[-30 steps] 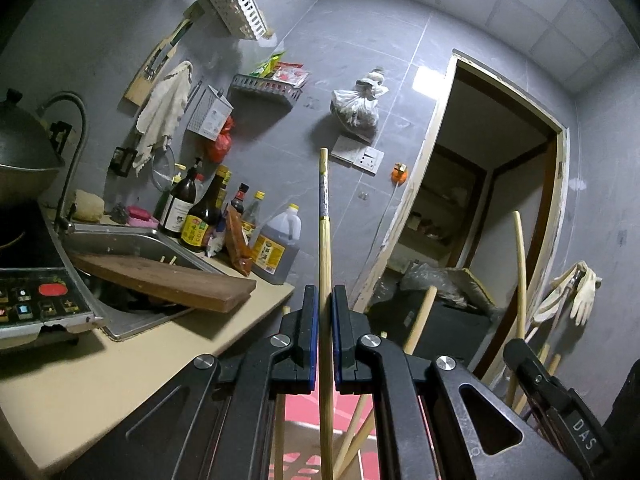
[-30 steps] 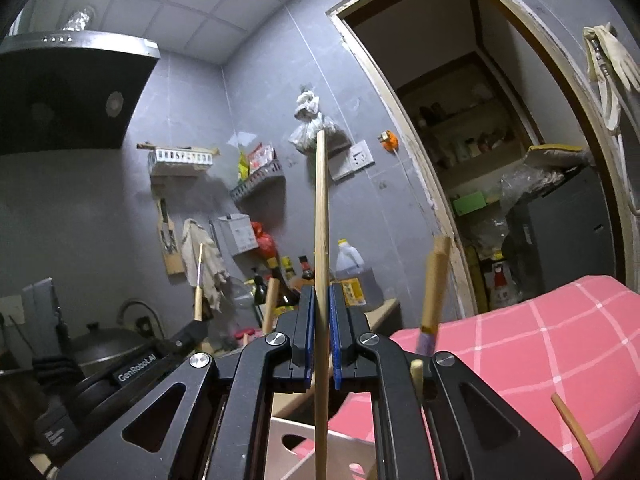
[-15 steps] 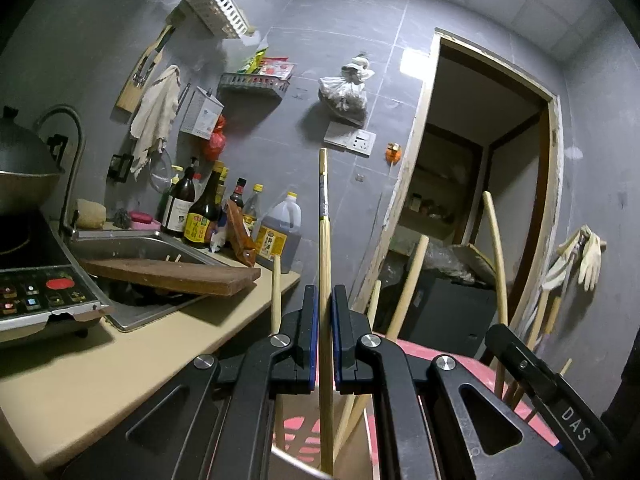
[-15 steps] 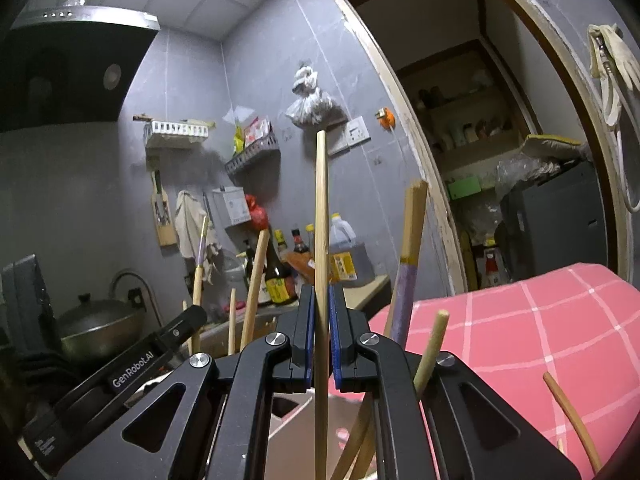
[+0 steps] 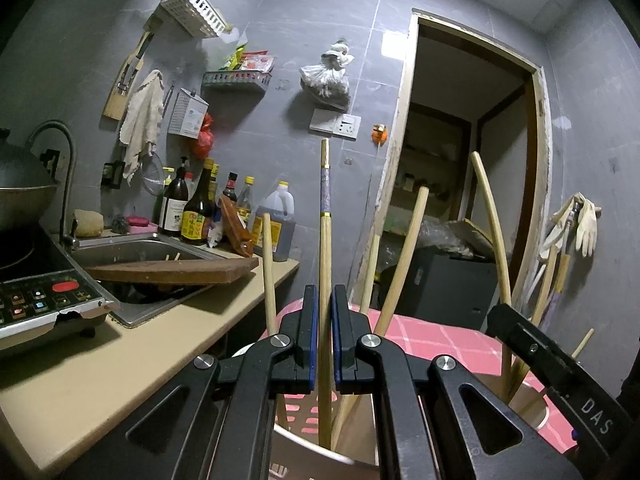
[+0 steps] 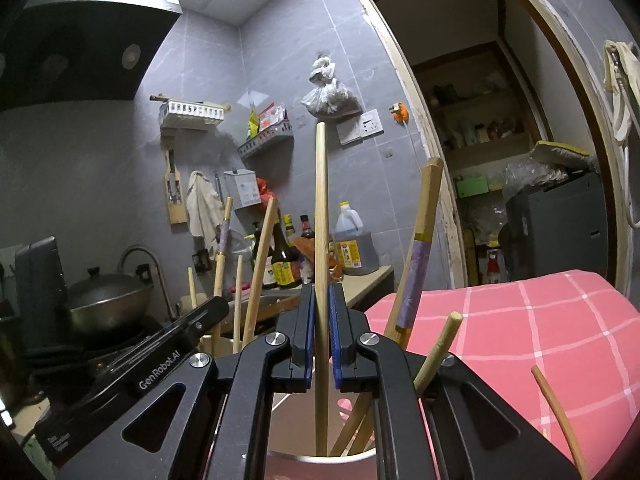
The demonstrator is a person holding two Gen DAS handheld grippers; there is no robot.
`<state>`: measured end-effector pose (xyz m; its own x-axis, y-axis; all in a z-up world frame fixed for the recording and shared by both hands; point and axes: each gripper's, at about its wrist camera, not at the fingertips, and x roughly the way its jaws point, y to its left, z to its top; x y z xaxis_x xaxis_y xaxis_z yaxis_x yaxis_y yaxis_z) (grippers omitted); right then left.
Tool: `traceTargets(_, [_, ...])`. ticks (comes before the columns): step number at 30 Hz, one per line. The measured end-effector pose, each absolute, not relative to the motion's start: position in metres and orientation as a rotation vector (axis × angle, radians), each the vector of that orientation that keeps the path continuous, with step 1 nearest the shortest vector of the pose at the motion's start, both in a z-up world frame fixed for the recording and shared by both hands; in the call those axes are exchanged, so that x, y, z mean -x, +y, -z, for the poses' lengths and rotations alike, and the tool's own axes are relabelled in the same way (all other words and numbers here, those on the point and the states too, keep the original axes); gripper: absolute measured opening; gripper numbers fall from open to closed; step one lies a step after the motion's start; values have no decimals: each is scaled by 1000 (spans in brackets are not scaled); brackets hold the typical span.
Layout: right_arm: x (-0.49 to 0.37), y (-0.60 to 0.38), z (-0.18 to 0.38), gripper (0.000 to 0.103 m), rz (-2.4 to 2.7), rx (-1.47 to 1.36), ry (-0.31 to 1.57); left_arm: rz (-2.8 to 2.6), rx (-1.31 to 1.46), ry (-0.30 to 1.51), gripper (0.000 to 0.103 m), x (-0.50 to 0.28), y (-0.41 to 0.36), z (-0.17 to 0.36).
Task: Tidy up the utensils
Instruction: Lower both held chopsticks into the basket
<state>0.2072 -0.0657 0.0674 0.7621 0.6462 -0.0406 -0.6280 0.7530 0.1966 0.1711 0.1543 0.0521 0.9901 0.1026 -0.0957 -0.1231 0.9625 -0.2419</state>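
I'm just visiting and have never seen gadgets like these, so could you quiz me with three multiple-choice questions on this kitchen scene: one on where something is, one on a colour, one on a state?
1. Where does the wooden cutting board lie?
A. Across the sink
B. On the pink cloth
C. Hung on the wall

2. What colour is the checked cloth?
A. Blue
B. Green
C. Pink

3. What is the left gripper doing?
A. Open and holding nothing
B. Shut on a chopstick with a purple band
C. Shut on a bottle

Answers:
1. A: the board spans the steel sink by the counter.
2. C: it is pink with pale lines.
3. B: the chopstick with a purple band stands pinched between its blue pads, its lower end in a cup.
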Motion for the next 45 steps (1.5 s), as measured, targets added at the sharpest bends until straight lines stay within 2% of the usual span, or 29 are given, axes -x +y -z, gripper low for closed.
traceTargets(45, [-206, -59, -63, 6, -709, -137, 126, -101, 266, 100, 5, -178, 154, -42])
